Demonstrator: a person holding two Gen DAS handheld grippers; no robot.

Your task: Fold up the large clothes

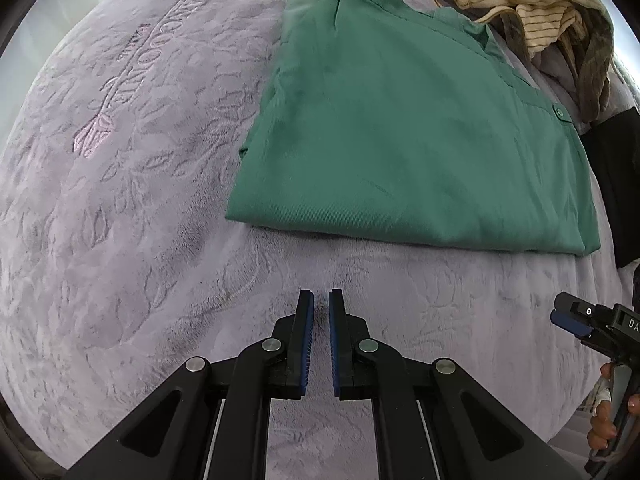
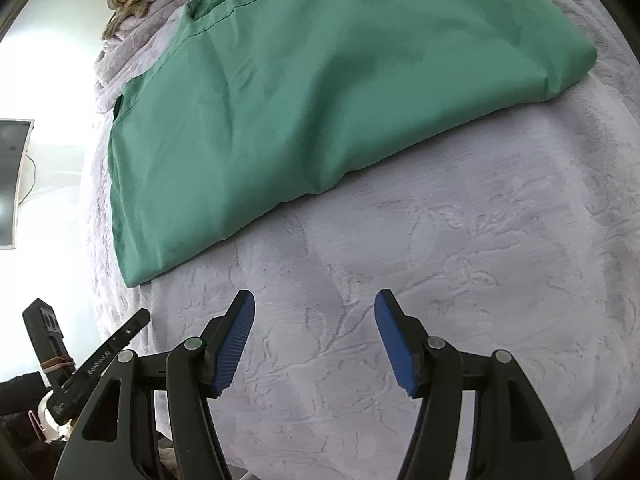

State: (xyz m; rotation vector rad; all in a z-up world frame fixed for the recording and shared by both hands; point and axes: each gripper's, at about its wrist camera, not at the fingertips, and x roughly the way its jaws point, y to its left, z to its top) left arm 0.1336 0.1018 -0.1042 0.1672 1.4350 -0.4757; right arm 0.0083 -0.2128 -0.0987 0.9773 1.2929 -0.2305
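Note:
A green shirt (image 1: 404, 128) lies folded into a flat rectangle on a lilac plush blanket (image 1: 120, 220). It also shows in the right wrist view (image 2: 320, 92), above and left of centre. My left gripper (image 1: 321, 300) hovers over bare blanket just in front of the shirt's near edge, its blue pads nearly together with a narrow gap and nothing between them. My right gripper (image 2: 315, 300) is open wide and empty over the blanket (image 2: 440, 280), a short way from the shirt's near edge. The right gripper also shows at the right edge of the left wrist view (image 1: 568, 316).
A heap of striped beige and brown clothes (image 1: 532, 8) lies at the back right, beyond the shirt. A black item (image 1: 616, 184) sits at the shirt's right side. The blanket's edge drops off at the left of the right wrist view, with a monitor (image 2: 12, 184) beyond.

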